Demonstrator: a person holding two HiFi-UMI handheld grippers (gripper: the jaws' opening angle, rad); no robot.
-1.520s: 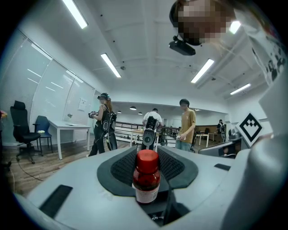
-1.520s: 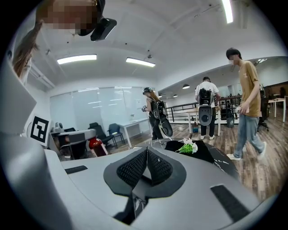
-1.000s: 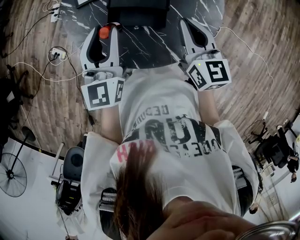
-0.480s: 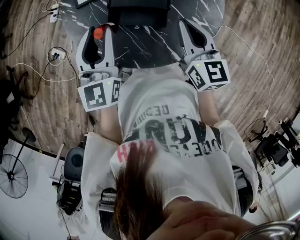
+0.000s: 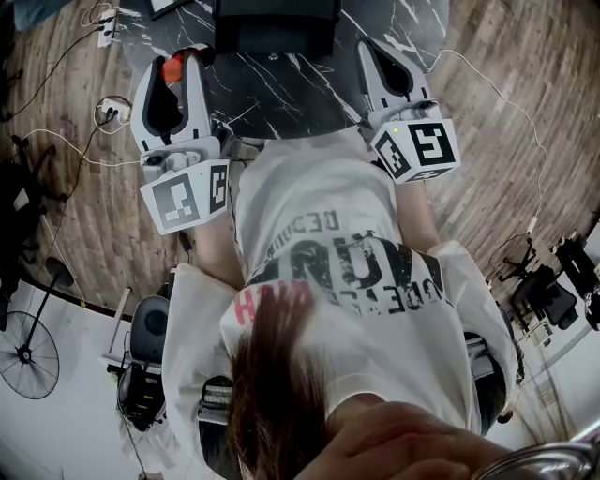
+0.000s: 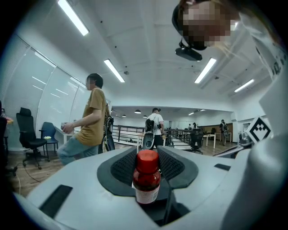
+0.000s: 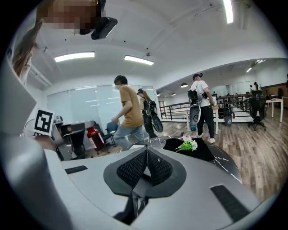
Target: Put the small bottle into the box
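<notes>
I hold the bottle upright in my left claw, whose pads press on its sides below the red cap, a grip that suits carrying it level. It is off the desk, near the desk's left edge, and not yet in the dark box ahead, which I take to be the target. My right claw is pressed together, empty and held aside. The head view shows both claws and the box. Only the left gripper view shows the label and the grip, and only the right gripper view shows greenery on the desk.
</notes>
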